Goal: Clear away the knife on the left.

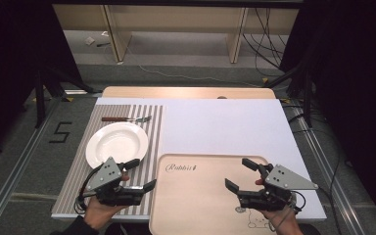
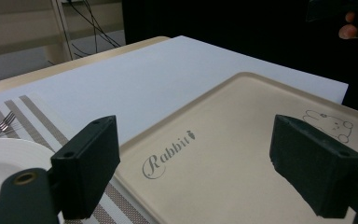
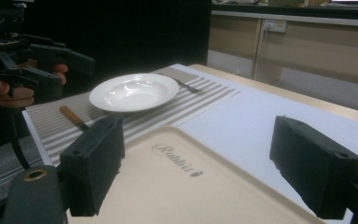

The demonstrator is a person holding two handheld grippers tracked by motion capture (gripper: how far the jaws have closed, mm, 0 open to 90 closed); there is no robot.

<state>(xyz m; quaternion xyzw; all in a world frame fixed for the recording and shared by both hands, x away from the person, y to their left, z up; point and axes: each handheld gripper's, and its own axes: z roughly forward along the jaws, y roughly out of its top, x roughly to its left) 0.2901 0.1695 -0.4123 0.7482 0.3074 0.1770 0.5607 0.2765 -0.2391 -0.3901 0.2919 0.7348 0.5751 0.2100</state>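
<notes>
Beige and smooth, the tray (image 1: 200,196) is a shallow rounded-corner rectangle with a raised rim, printed with the word "Rabbit" in script near its far left corner and a faint line drawing of a bear-like animal near its near right corner. It lies flat on a matte white sheet (image 1: 215,122) that covers most of the pale wooden bench (image 1: 186,92).

Just left of the tray lies a placemat (image 1: 152,142), a flat woven-looking rectangle in grey and white stripes. On it, left of the tray's far corner, sits a glossy white plate (image 1: 116,144), round and shallow with a broad rim. Beyond the plate, farther from the tray, a fork (image 1: 126,119) with a brown handle and metal tines lies flat across the stripes.

Left gripper (image 1: 139,176) hovers over the placemat at the tray's near left edge, its blocky black jaws spread wide with nothing between them; in the left gripper view they frame the tray's lettering. Right gripper (image 1: 241,175) hangs over the tray's right half, its jaws likewise parted and empty. Each carries a grey three-cornered plate on top and is held in a hand.
</notes>
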